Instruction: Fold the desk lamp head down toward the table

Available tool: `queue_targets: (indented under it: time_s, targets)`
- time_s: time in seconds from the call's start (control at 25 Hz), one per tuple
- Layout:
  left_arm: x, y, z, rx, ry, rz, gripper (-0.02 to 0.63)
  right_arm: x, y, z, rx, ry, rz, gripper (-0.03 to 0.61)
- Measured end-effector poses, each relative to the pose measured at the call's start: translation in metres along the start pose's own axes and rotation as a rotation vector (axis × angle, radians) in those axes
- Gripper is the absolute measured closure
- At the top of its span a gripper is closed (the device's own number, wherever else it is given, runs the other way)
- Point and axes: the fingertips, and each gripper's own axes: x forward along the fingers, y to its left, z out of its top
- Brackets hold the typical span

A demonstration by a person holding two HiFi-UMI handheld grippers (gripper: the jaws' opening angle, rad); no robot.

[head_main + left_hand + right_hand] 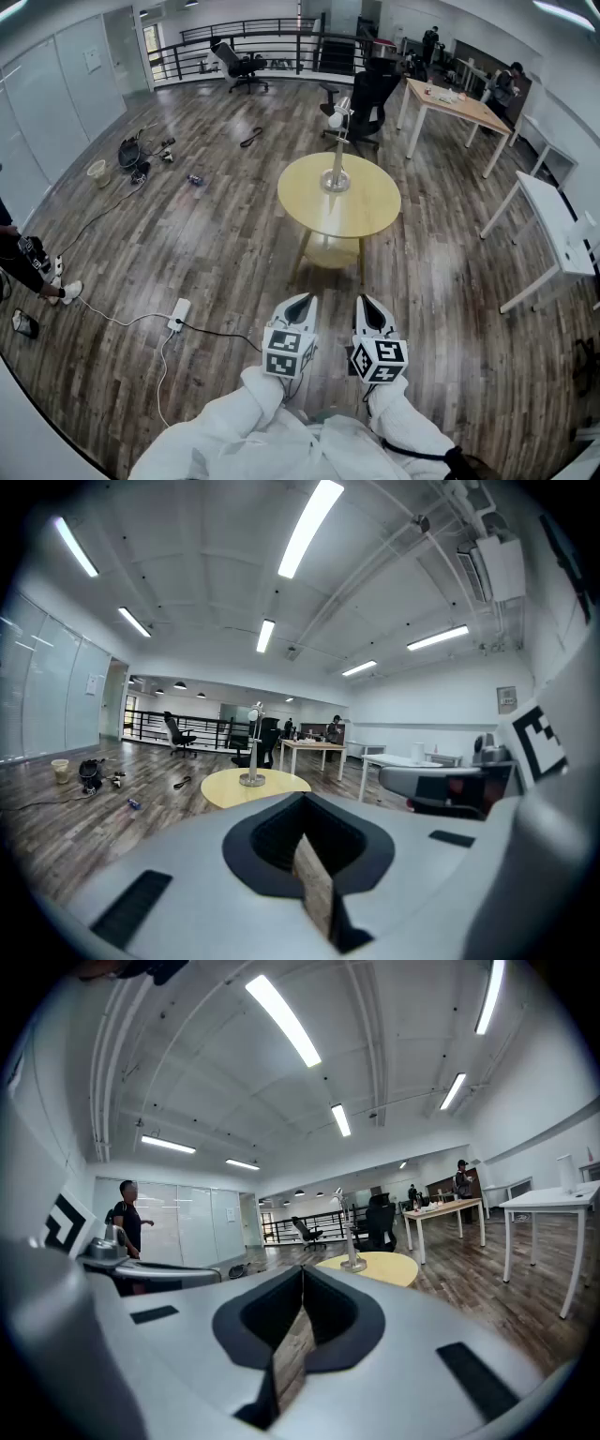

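Desk lamp (337,150) stands upright on its base (336,184) at the middle of the round yellow table (375,214). Its head (337,114) is up at the top of the stem, not yet folded. Nothing touches it.

Head view, left to right:

1. White power strip (179,314) lies on the wood floor with its cable trailing, off to the side of the line to the table.
2. Left gripper (298,302): jaws pressed together with nothing between them (its own view shows the pads meeting and the lamp small and far beyond). It is held low, close to the person's body, pointing toward the table.
3. Right gripper (367,302): just beside the left, jaws likewise closed and empty, aimed the same way.
4. White desk (553,220) at the right edge, well apart from the table.

Judgement: the fold has not begun and this is the approach. The 2 grippers are probably carried closed and side by side as a neutral posture, since the lamp is well out of reach.

Next step needs the person nearer. Then 1 gripper can steady the stem or base while the other presses the head down.

Risk: the lamp is tall on a small base, so an unbraced push could tip it.
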Motion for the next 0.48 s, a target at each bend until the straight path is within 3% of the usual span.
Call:
queue_targets:
  time_s: [0.48]
  targets:
    - [0.067, 0.039, 0.008, 0.009, -0.001, 0.005, 0.615, 0.080, -0.035, 0.004, 0.014, -0.001, 0.005, 0.567]
